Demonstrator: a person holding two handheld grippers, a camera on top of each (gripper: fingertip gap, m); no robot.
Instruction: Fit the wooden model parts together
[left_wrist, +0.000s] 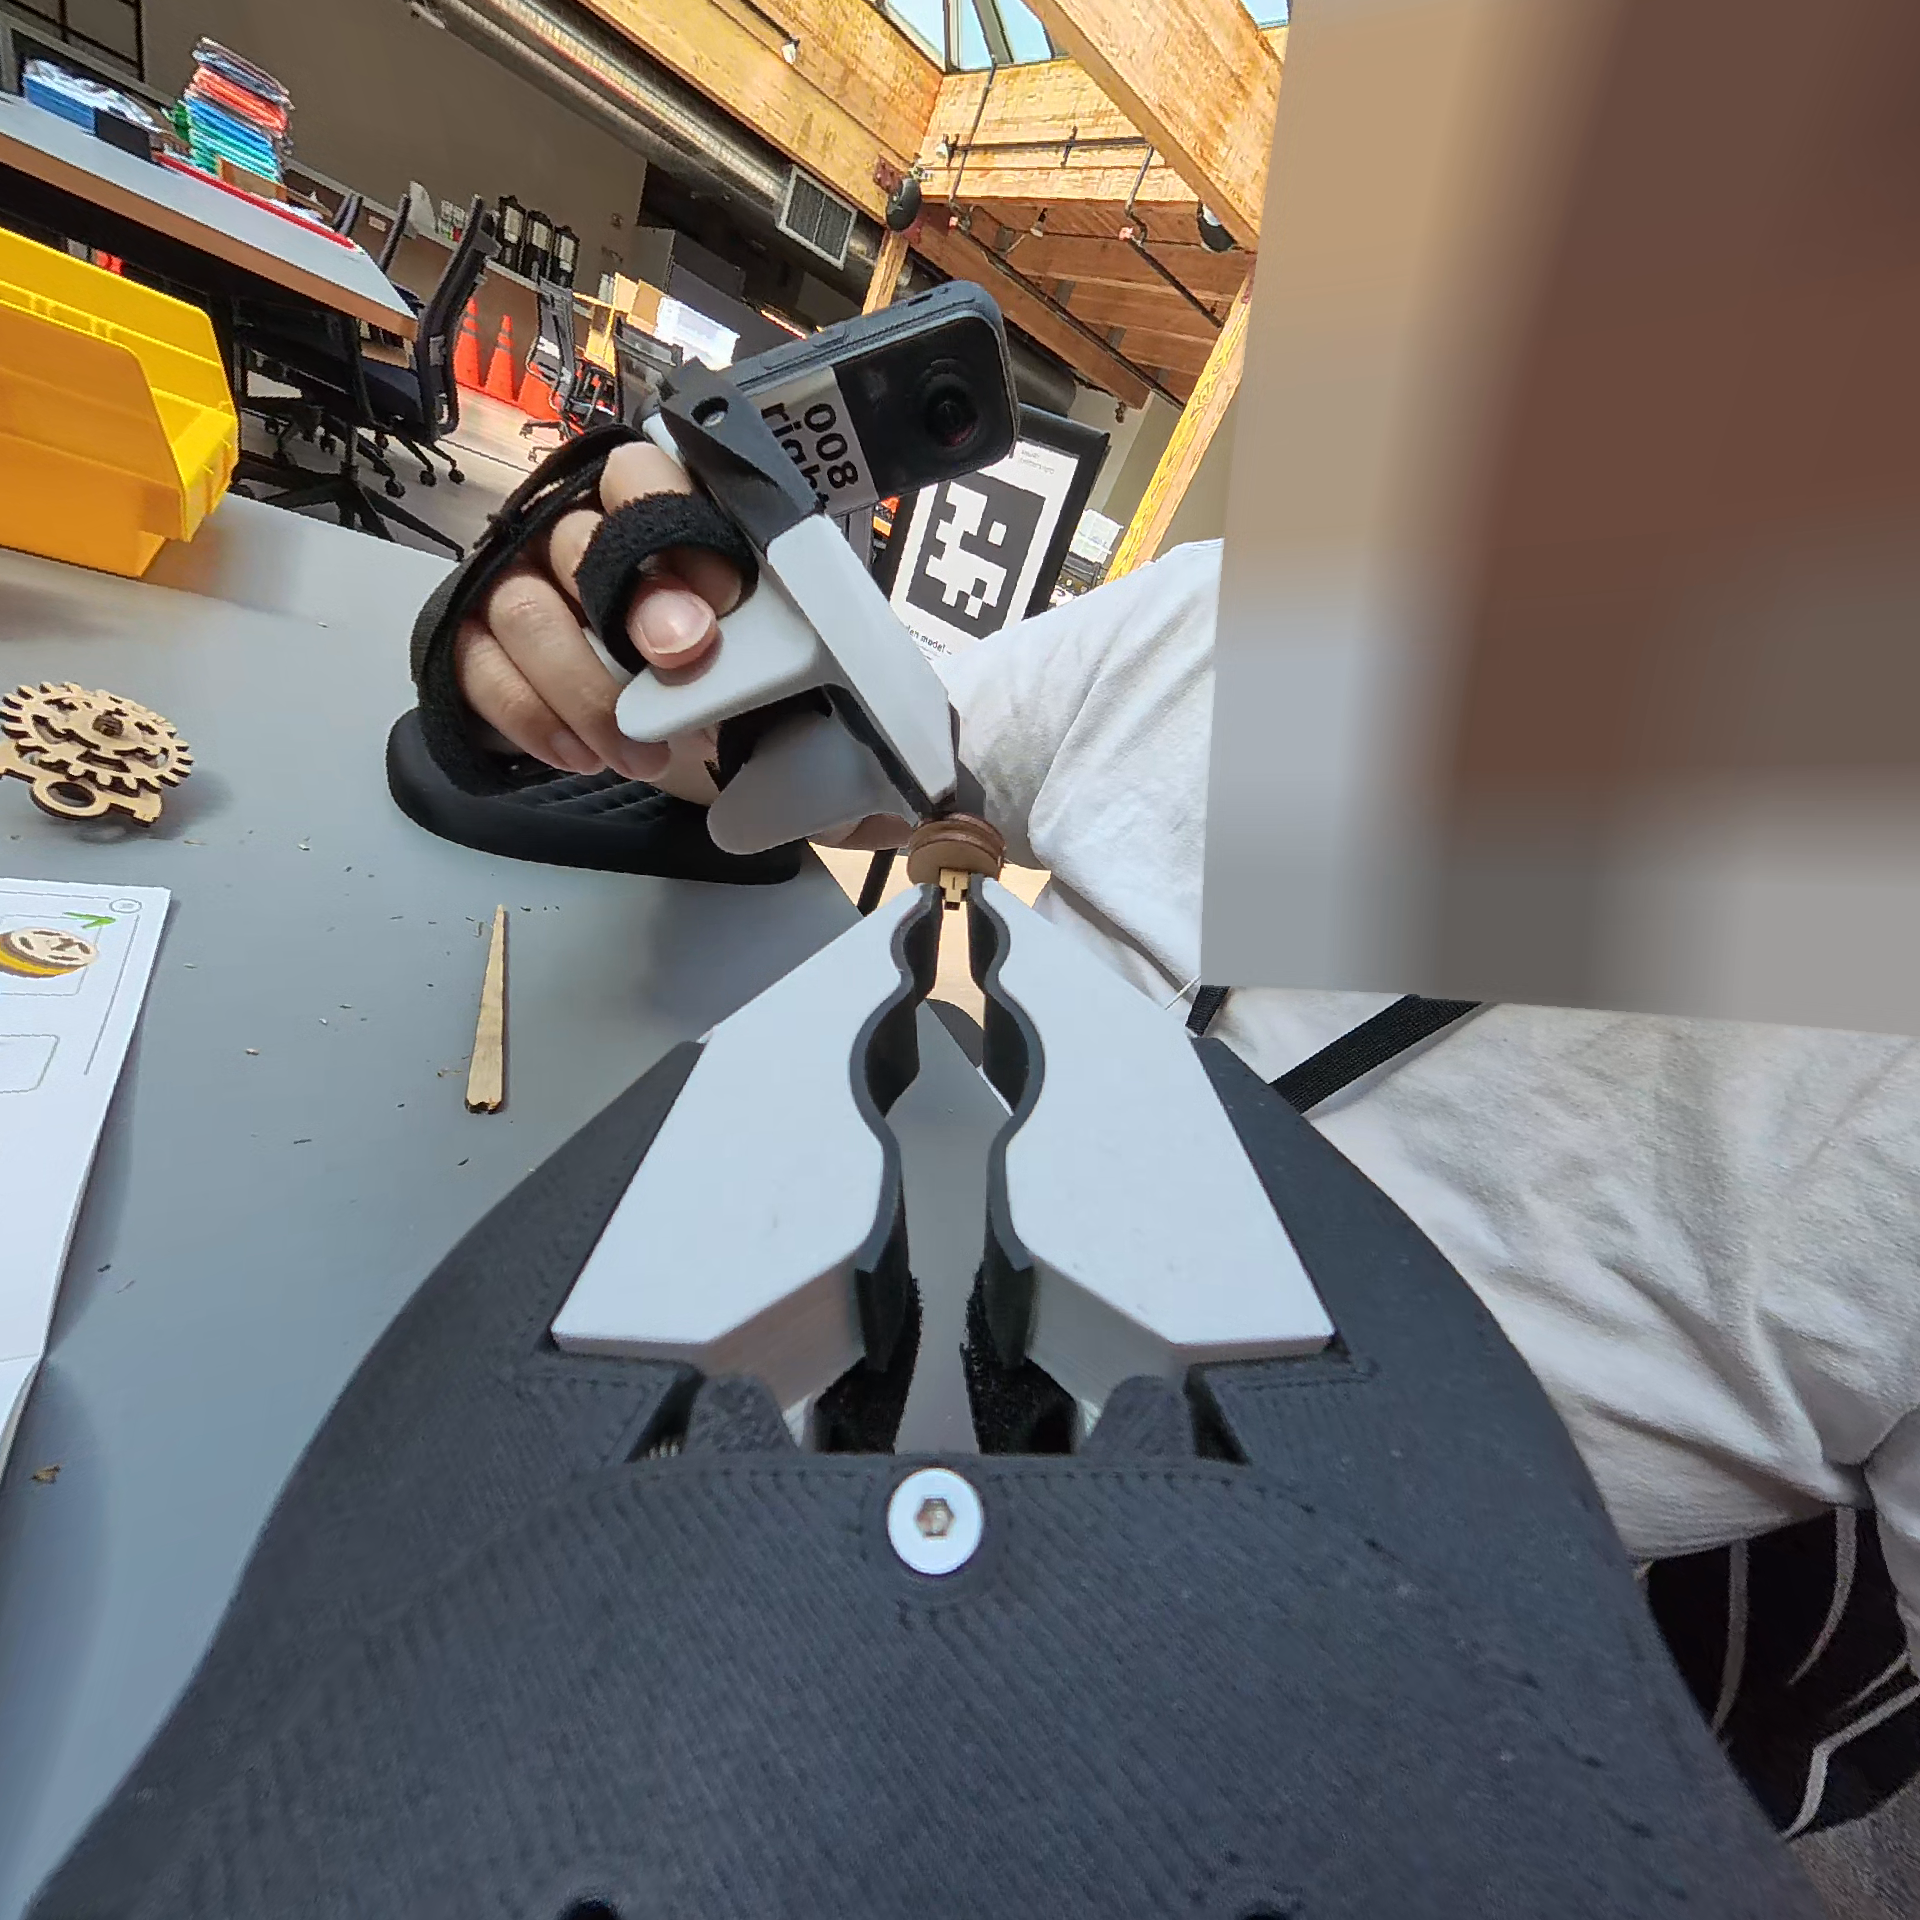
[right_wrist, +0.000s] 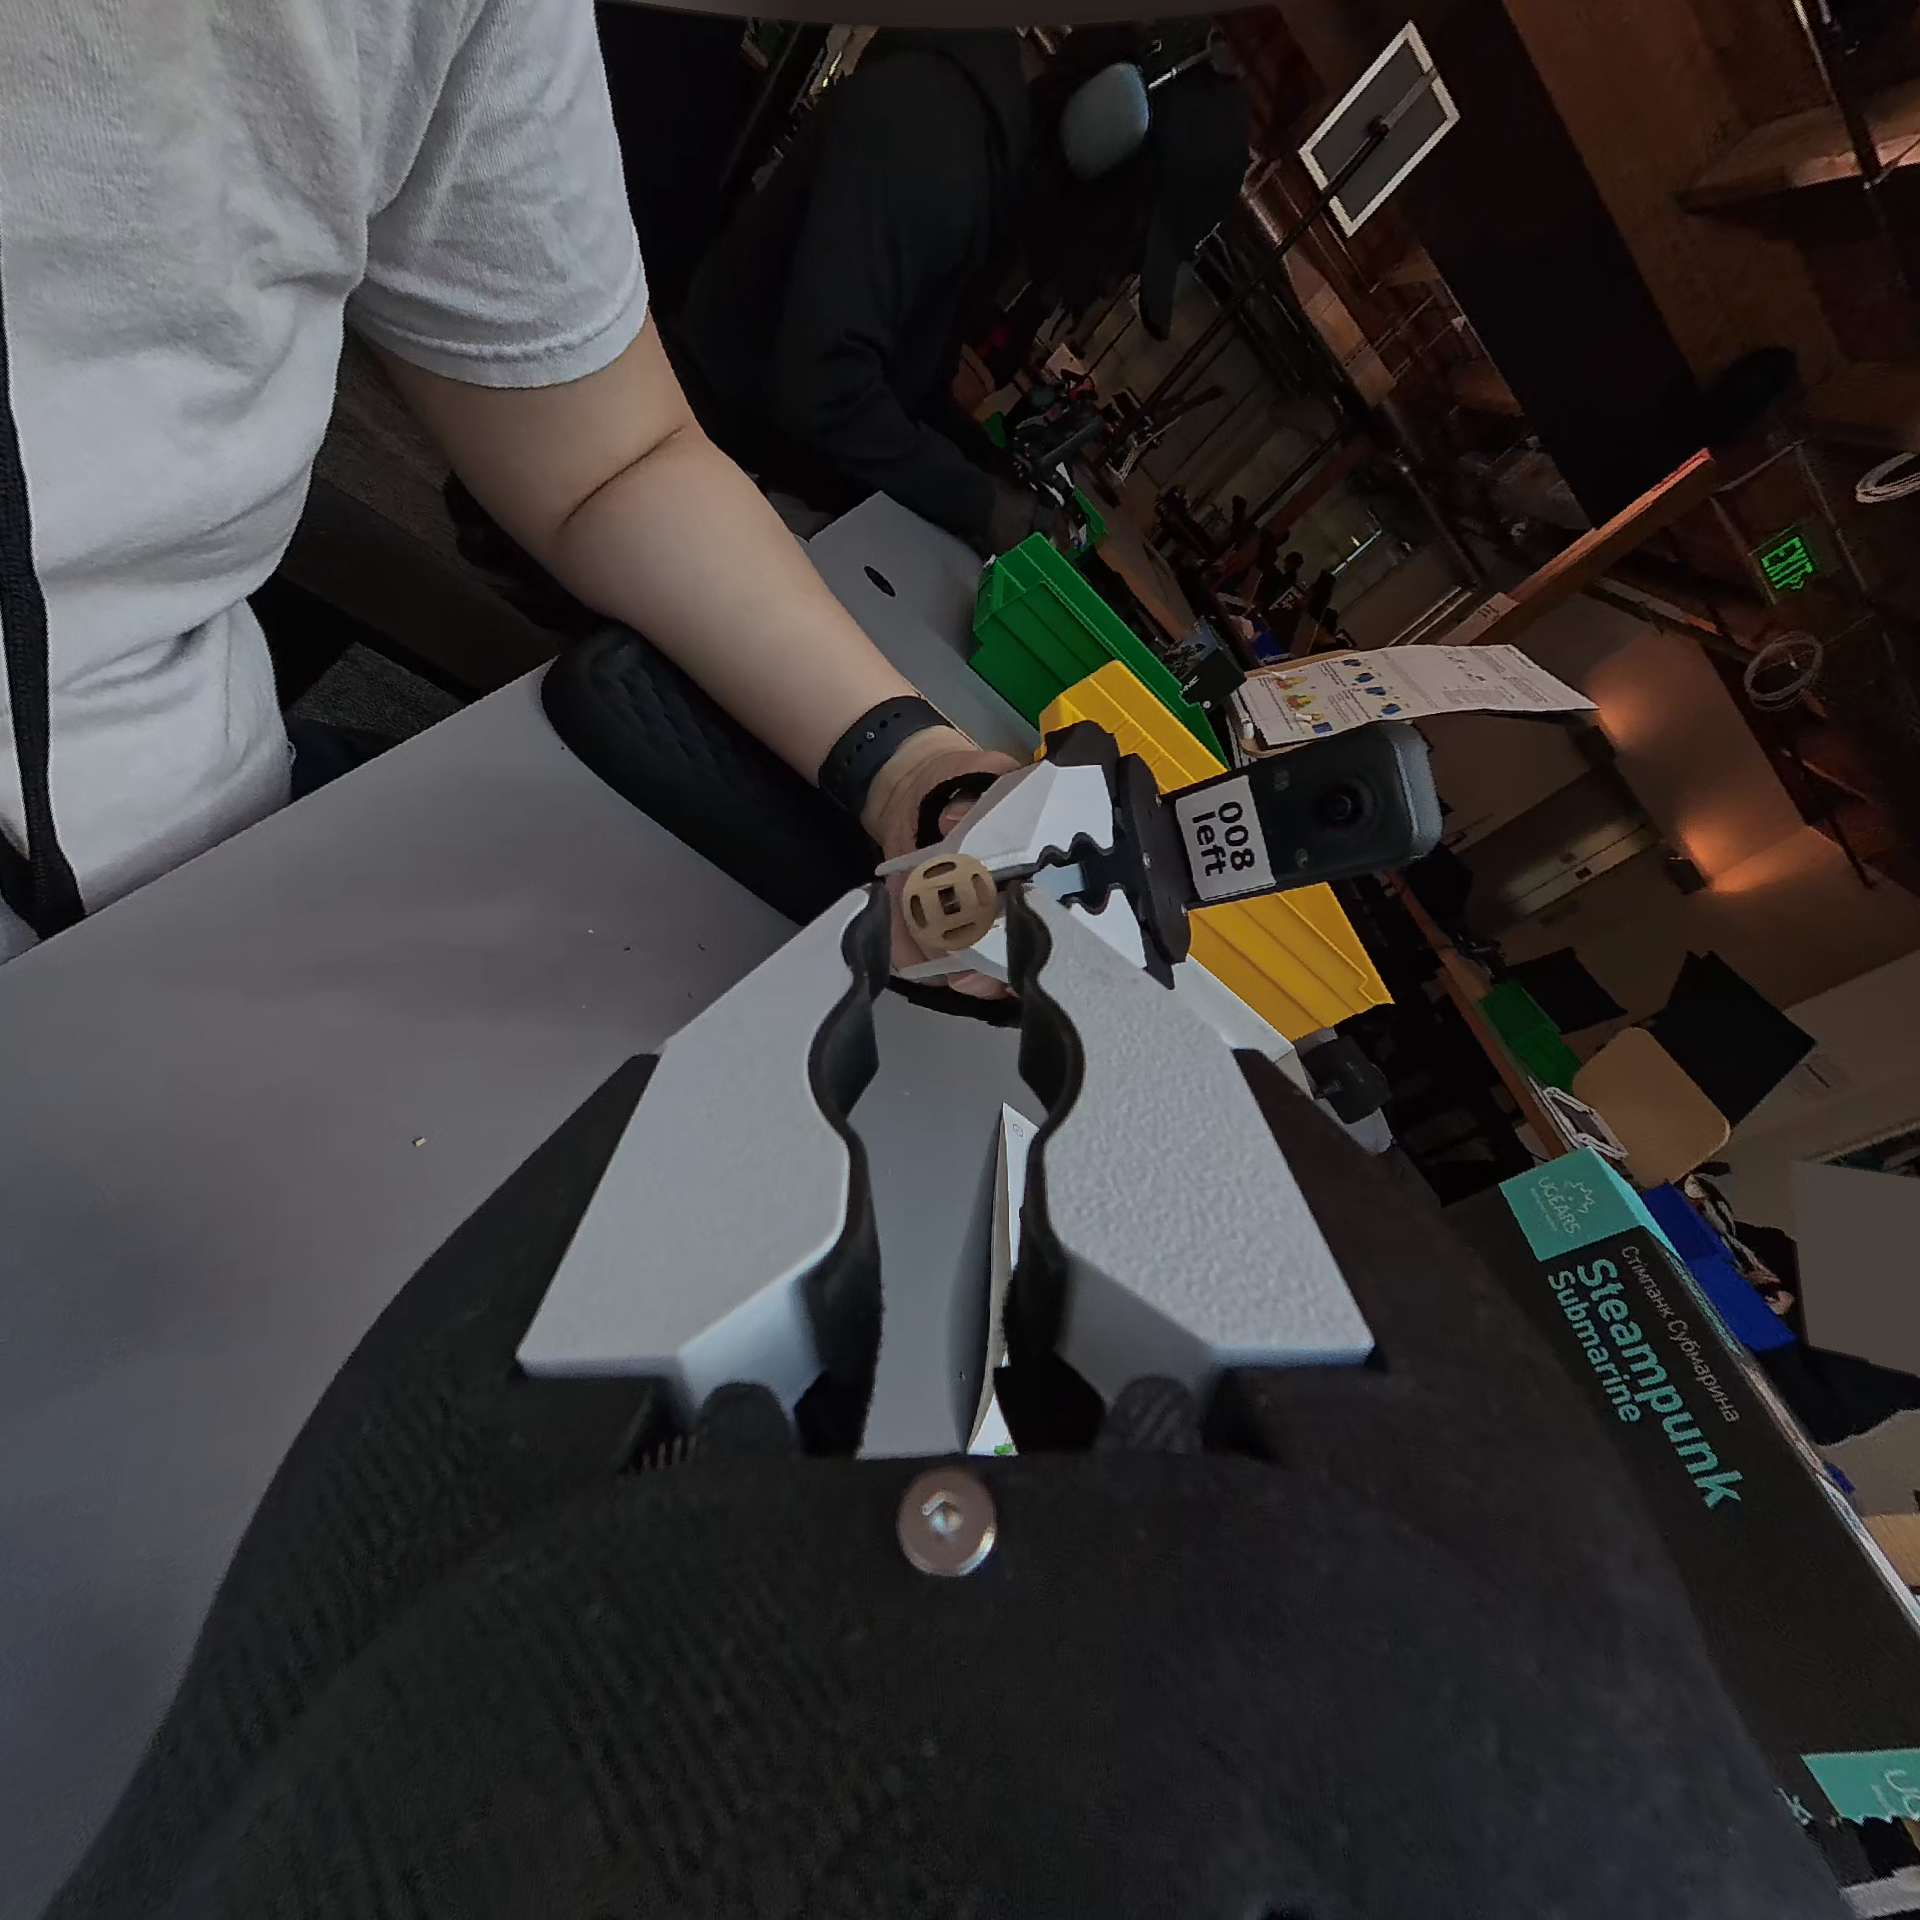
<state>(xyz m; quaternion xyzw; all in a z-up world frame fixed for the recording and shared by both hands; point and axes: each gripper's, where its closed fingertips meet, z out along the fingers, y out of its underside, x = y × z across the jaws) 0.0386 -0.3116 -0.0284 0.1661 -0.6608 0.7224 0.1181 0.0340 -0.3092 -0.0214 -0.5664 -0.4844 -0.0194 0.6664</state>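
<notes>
Above the grey table (left_wrist: 312, 1195), just off its near edge, your two grippers meet tip to tip. Your left gripper (left_wrist: 951, 902) has its fingers drawn nearly together at the tips and pinches a small pale peg (left_wrist: 952, 883). That peg sticks into the underside of a round wooden wheel (left_wrist: 954, 837), seen edge-on at 12 o'clock from the left tips. Your right gripper (left_wrist: 928, 800) comes down from 11 o'clock, its tips closed on the wheel's rim.

From the right wrist, the wheel (right_wrist: 948, 900) faces you flat, a tan disc with a square hub hole and cut-outs around it. It sits between the tips of the right gripper (right_wrist: 943, 914), whose fingers press its edges. The left gripper (right_wrist: 1003, 883) reaches in from 3 o'clock, its tips at the wheel's hub.

On the table at 9 o'clock from the left tips lies a wooden gear assembly (left_wrist: 94, 750), well apart from the grippers. A thin wooden stick (left_wrist: 488, 1013) lies nearer, at 8 o'clock, beside an instruction sheet (left_wrist: 62, 1091). A yellow bin (left_wrist: 104, 436) stands at 10 o'clock, at the far edge.
</notes>
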